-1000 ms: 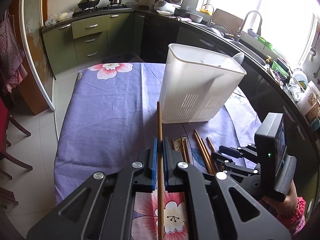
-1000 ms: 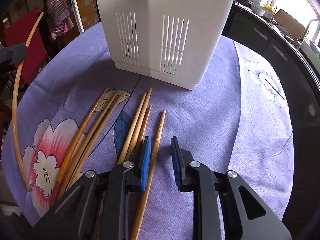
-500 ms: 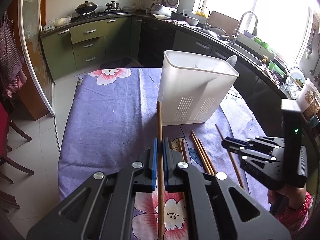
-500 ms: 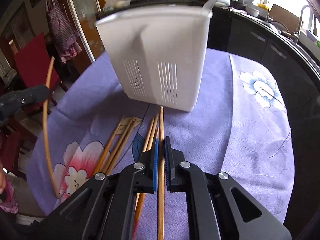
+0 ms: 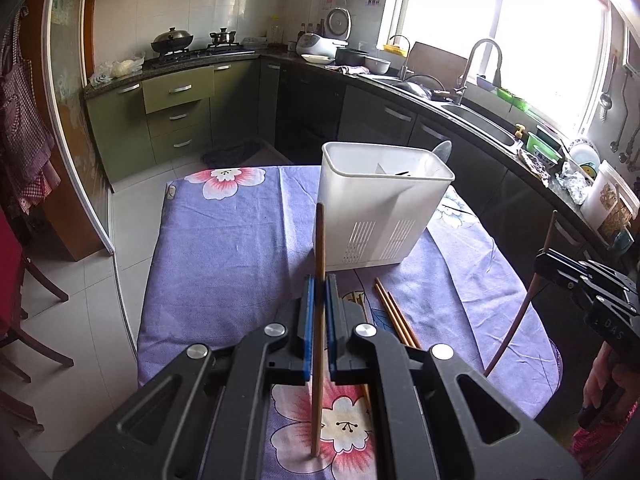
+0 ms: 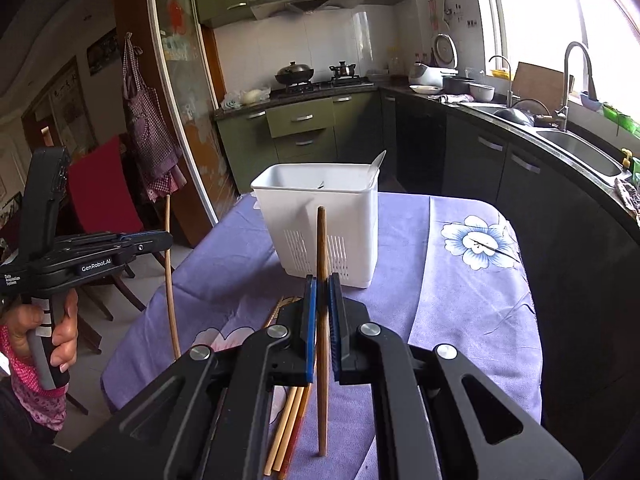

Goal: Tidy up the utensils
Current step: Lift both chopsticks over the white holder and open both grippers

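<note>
Both grippers are up off the table, each clamped on one chopstick: left gripper (image 5: 319, 300) on its chopstick (image 5: 319, 264), right gripper (image 6: 321, 300) on a darker chopstick (image 6: 321, 248). The white utensil holder (image 5: 376, 216) stands mid-table (image 5: 224, 248), loose chopsticks (image 5: 394, 314) near the front edge.

Two black handheld grippers (image 5: 318, 300) (image 6: 323, 300) with blue finger pads (image 5: 308, 320) and silver screws; one reads "GenRobot.AI." The person wears a pink patterned sleeve (image 6: 36, 396).
</note>
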### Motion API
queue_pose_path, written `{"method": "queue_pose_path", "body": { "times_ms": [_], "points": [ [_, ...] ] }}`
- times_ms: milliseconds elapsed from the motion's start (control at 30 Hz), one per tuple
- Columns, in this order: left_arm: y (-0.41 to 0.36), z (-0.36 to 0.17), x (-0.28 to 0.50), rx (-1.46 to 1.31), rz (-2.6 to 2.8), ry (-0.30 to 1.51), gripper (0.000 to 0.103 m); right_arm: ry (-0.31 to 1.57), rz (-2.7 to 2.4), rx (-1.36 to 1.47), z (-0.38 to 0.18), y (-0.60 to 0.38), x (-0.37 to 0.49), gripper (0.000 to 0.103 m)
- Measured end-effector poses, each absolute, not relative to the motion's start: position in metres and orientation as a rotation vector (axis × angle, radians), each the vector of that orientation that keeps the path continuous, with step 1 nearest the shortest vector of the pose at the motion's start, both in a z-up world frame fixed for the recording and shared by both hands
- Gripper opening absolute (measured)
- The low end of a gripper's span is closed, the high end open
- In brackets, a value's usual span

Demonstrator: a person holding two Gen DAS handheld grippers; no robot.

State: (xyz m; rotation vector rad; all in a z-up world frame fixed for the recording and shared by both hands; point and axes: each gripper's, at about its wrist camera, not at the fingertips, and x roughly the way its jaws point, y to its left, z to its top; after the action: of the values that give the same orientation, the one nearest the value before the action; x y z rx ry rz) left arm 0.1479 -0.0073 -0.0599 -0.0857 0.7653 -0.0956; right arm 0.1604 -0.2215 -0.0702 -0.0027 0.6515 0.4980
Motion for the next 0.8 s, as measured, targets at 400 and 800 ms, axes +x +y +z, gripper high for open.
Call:
{"method": "queue_pose_path", "body": {
  "times_ms": [400, 800],
  "points": [
    [-0.011, -0.044, 0.138, -0.073, -0.114, 0.732, 0.005, 0.607, 0.511, 0.022, -0.060, -0.230, 0.150, 0.007],
    [-0.014, -0.032, 0.142, -0.072, -0.131, 0.710, 0.005, 0.574, 0.518, 0.015, -0.046, -0.223, 0.153, 0.007]
  ]
}}
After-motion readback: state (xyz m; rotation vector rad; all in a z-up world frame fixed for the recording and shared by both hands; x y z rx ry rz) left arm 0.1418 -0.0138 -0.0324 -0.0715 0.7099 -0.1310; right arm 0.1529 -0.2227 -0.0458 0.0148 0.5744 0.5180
